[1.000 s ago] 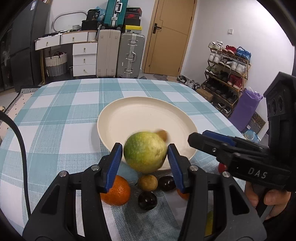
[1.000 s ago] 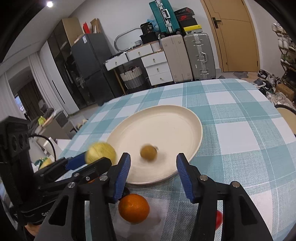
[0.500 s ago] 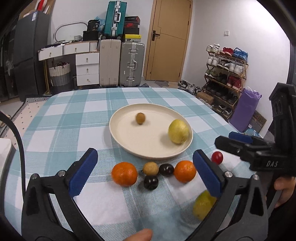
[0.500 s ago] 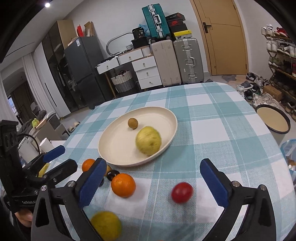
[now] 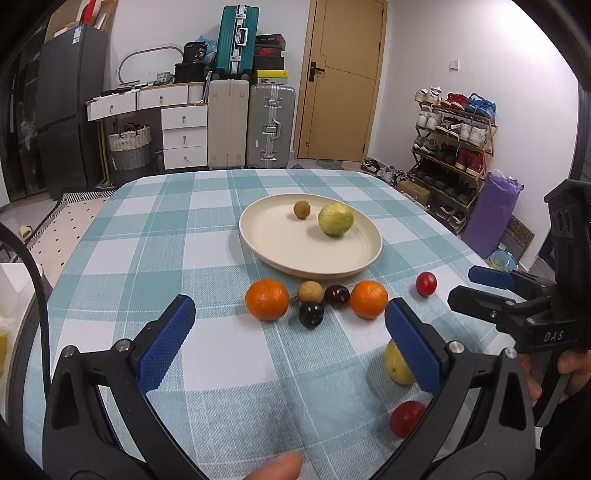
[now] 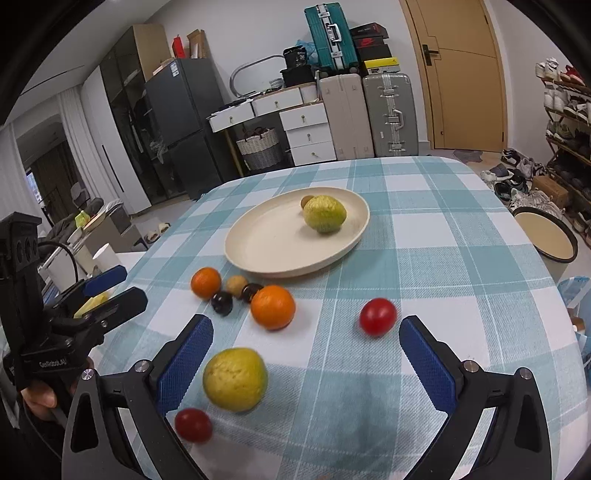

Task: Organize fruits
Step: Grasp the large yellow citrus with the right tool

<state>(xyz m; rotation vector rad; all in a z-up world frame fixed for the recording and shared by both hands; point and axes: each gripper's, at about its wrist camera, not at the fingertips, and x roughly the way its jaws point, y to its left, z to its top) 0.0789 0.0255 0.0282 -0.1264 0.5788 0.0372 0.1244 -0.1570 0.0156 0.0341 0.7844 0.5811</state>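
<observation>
L wrist cam behind open left gripper [image 5: 288, 343], tilted down over checked table [image 5: 155, 258], R wrist cam likewise behind open right gripper [image 6: 306, 358], angled in from the right, both share plate [image 5: 291, 254], loose fruit, luggage backdrop, each sees the other gripper

White letters "DAS" stand on the black body of the right claw [image 5: 491, 286], seen from the left wrist view. From the right wrist view, a small white word on the black body of the left claw [image 6: 110, 284] reads roughly "GoRobot", its end unclear. A black box [image 5: 195, 55] on the drawers carries white numerals that look like "36", though they are too small to be sure. The white label on the fridge [image 5: 75, 35] and the marks on the shoe boxes [image 5: 269, 41] cannot be read.
</observation>
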